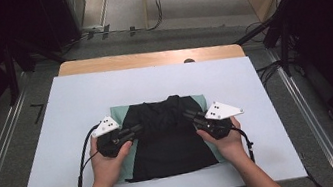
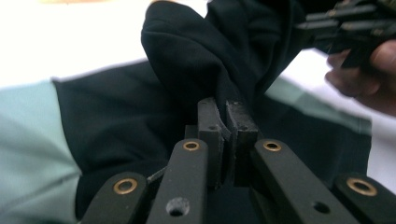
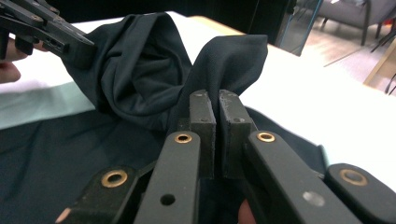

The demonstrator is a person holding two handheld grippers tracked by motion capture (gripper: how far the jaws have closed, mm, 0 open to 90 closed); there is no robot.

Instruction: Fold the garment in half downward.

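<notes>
**One camera overhead, two riding close on the garment**

The high view looks forward and down over the whole counter (image 1: 78,94). Each gripper view sits just behind its own fingers, very near the black garment (image 1: 171,133), facing inward across it. All three share that raised cloth.

Item count: garment, tools, hands, work area.

One black garment (image 1: 169,138) with pale green panels, lying on one white surface (image 1: 80,102). Two hand-held tools: one left tool (image 1: 135,128) and one right tool (image 1: 189,116), each with two black jaws and one grey three-cornered plate on top, giving two plates and four jaws in total. Two hands, one left hand (image 1: 107,161) and one right hand (image 1: 225,140), one per tool. Each tool pinches one raised fold of the garment: two folds.
</notes>
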